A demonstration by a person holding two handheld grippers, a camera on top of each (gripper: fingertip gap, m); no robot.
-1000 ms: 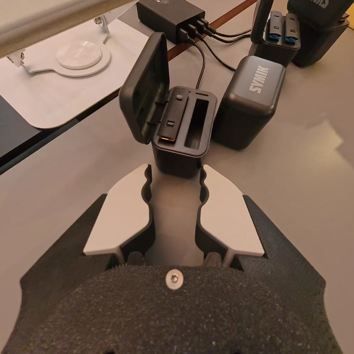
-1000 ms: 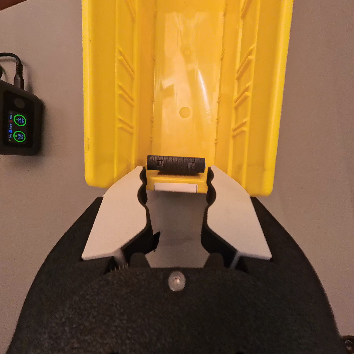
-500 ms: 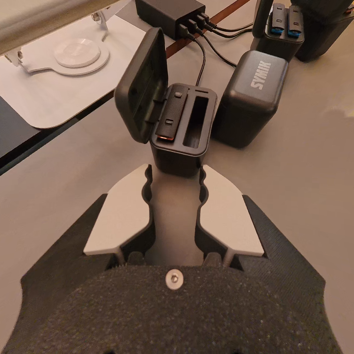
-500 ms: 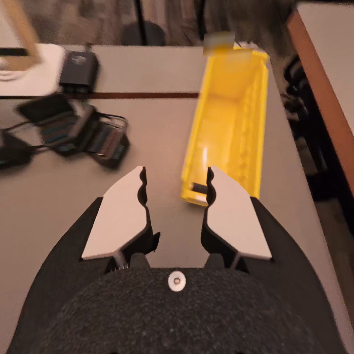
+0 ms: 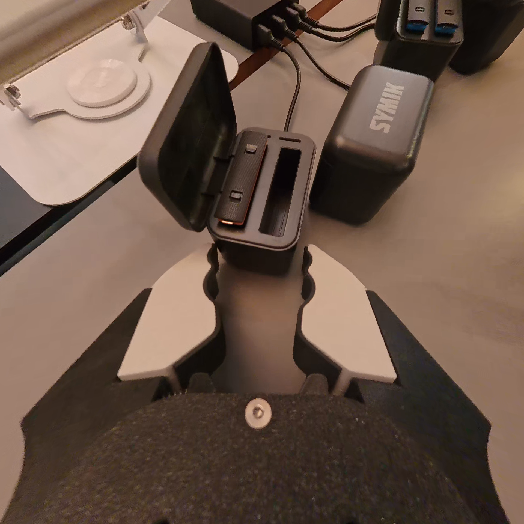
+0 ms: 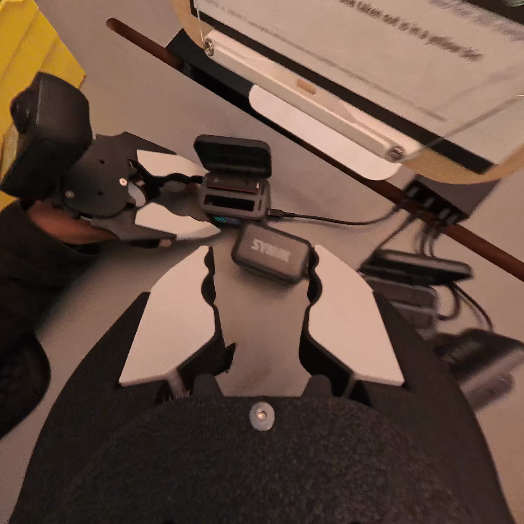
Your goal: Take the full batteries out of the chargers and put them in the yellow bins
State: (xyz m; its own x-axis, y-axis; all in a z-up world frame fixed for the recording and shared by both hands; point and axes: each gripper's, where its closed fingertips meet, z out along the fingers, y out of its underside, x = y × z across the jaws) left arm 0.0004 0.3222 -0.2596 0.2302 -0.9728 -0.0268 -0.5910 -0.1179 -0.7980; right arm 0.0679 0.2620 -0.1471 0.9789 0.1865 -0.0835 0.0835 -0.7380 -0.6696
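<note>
Left gripper (image 5: 258, 251) spread wide, straddling lid-up black plastic charger (image 5: 262, 218); textured black battery (image 5: 241, 181) in left slot, frame centre. Right gripper (image 6: 262, 252) gaping, empty.

Black open charger (image 5: 256, 215) on a grey table (image 5: 425, 283): the battery (image 5: 239, 183) in its left slot is black w/ a fine cross-hatch texture and an orange edge; the closed charger (image 5: 371, 141) beside it is black w/ pale grey lettering. Both grippers, left (image 5: 258, 251) and right (image 6: 261, 251), have white fingers on speckled black bodies. Blue-tipped batteries (image 5: 428, 27) at rear, yellow bin (image 6: 25, 56) at the right view's edge, green ring glowing on the charger's display (image 6: 224, 219).
</note>
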